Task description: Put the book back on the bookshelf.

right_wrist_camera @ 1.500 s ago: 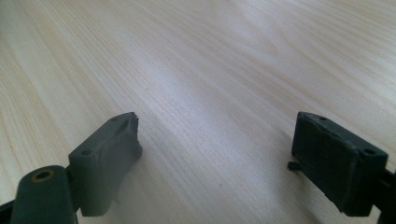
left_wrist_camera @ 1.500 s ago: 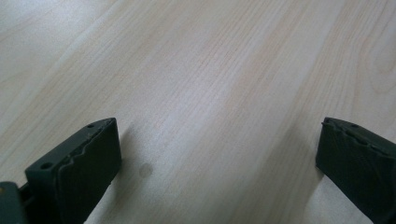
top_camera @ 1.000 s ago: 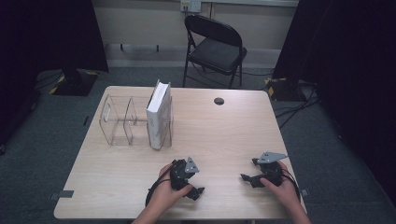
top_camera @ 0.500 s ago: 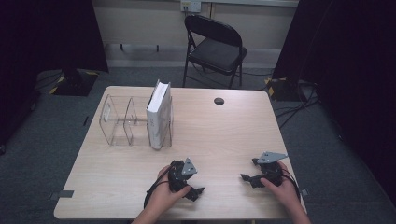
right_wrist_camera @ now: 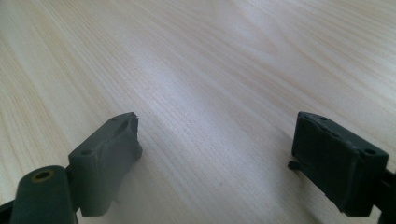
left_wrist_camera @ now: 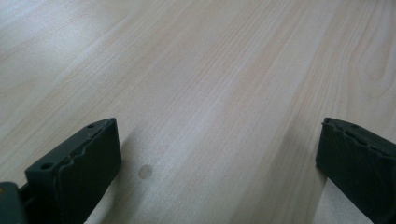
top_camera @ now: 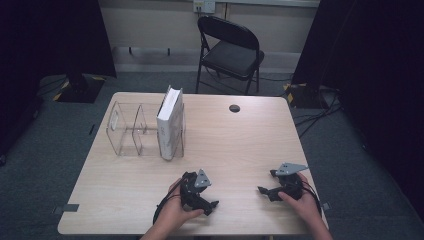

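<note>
My left gripper (top_camera: 212, 205) rests low over the wooden table (top_camera: 240, 145) near its front edge, held by a hand, jaws pointing right. In the left gripper view the left gripper (left_wrist_camera: 217, 154) is open, with bare wood between its jaws. My right gripper (top_camera: 261, 190) sits at the front right, jaws pointing left. It is open too in the right gripper view (right_wrist_camera: 217, 154), nothing between its jaws. A white book (top_camera: 170, 122) stands upright in a clear acrylic rack (top_camera: 125, 131) at the table's left.
A small black round disc (top_camera: 234, 108) lies near the table's far edge. A black folding chair (top_camera: 228, 47) stands behind the table. Cables (top_camera: 315, 117) run over the floor to the right.
The left gripper has turned and sunk slightly toward the table's front edge. The right gripper has stayed in place.
</note>
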### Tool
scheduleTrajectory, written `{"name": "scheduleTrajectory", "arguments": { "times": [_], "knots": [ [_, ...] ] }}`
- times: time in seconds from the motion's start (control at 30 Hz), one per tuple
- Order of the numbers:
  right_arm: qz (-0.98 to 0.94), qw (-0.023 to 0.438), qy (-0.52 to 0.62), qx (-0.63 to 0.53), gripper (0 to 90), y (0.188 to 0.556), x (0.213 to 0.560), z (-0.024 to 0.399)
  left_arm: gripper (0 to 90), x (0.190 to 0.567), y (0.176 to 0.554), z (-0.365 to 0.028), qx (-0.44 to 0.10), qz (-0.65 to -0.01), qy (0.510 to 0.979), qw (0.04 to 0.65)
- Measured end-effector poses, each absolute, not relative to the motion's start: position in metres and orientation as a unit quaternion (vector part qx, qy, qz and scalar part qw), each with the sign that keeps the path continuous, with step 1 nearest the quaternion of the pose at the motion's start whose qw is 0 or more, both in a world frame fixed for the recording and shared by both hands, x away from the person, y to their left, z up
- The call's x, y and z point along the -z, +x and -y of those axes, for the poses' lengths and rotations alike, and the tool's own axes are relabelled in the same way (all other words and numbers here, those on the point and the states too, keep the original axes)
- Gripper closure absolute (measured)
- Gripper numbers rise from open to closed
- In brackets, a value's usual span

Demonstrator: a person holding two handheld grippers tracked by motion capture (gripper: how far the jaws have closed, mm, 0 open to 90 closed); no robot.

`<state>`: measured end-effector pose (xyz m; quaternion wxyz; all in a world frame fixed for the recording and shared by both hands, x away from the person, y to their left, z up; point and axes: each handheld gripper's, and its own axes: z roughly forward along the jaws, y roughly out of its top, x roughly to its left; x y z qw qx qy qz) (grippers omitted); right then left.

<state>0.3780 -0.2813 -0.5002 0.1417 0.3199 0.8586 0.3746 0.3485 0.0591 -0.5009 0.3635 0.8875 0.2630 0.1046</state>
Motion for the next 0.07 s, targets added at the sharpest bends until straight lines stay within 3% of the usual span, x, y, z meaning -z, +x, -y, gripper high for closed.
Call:
{"name": "scheduleTrajectory", "arguments": {
  "times": [0.07],
  "knots": [
    [-0.859, 0.141, 0.32, -0.375, 13.7, 0.378, 0.5002, 0.2813, 0.0, 0.5008, 0.3485, -0.0592, -0.105, -0.263, 0.888, 0.362]
  ]
}}
